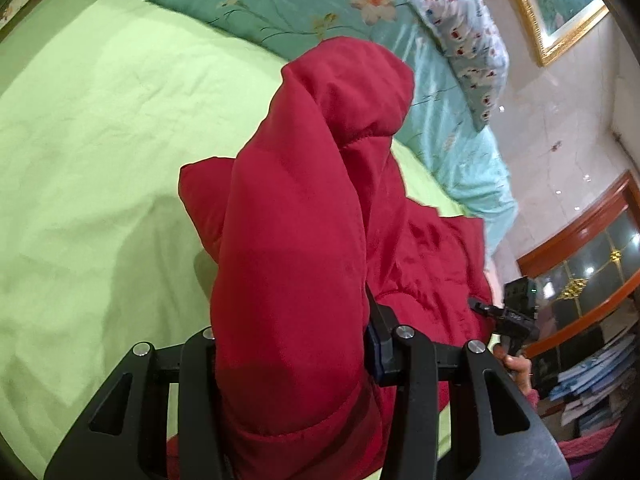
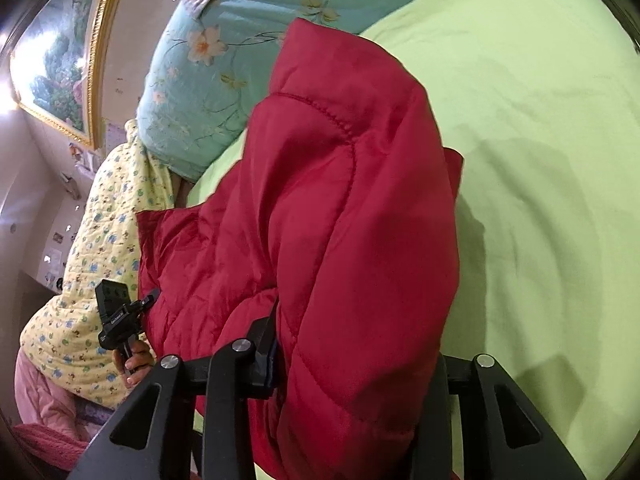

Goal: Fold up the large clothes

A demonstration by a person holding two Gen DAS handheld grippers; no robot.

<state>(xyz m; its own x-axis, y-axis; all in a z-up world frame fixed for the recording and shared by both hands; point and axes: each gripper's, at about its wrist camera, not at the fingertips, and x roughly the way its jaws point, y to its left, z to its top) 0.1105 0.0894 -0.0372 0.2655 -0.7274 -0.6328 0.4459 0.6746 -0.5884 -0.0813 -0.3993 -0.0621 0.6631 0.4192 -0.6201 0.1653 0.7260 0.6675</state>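
Observation:
A red quilted jacket (image 1: 296, 216) is lifted above a light green bedsheet (image 1: 100, 140). My left gripper (image 1: 292, 344) is shut on a thick fold of it, and the padding bulges up between the jaws and hides the fingertips. My right gripper (image 2: 352, 356) is shut on another thick fold of the same jacket (image 2: 340, 208), which drapes over its jaws. The rest of the jacket hangs between the two grippers and partly rests on the sheet (image 2: 540, 140). The right gripper shows at the right in the left wrist view (image 1: 516, 312). The left gripper shows at the left in the right wrist view (image 2: 120, 312).
A teal floral quilt (image 1: 304, 4) lies along the back of the bed, with a patterned pillow (image 1: 468, 40) on it. A yellow patterned blanket (image 2: 100, 248) and a pink one (image 2: 44, 404) lie at the bed's side. A gold-framed picture (image 1: 560, 4) hangs on the wall. A wooden cabinet (image 1: 592, 256) stands nearby.

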